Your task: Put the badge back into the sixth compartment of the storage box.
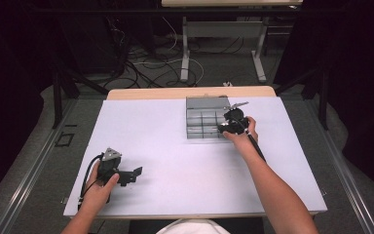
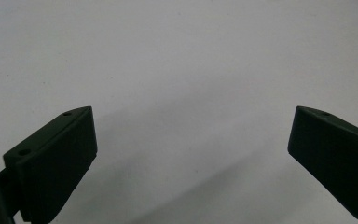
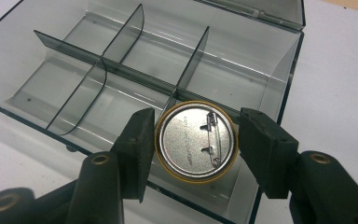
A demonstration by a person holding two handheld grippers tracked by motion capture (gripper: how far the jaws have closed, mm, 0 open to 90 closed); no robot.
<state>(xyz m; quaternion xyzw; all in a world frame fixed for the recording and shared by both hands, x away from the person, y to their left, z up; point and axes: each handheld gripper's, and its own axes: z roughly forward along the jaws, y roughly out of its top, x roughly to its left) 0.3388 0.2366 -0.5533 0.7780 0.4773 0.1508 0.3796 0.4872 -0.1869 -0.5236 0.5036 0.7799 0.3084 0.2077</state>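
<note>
White table [image 1: 165, 141]; clear compartment box [image 1: 202, 119] on it.

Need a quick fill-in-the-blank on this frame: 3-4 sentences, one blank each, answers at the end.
1. The right tongs are shut on a round pin ____.
2. The badge shows its ____ side, with the pin clasp facing the camera.
3. The badge is held over a clear box whose lid is ____.
4. The left tongs are ____, over the bare table.

Answers: badge; back; open; open
</note>
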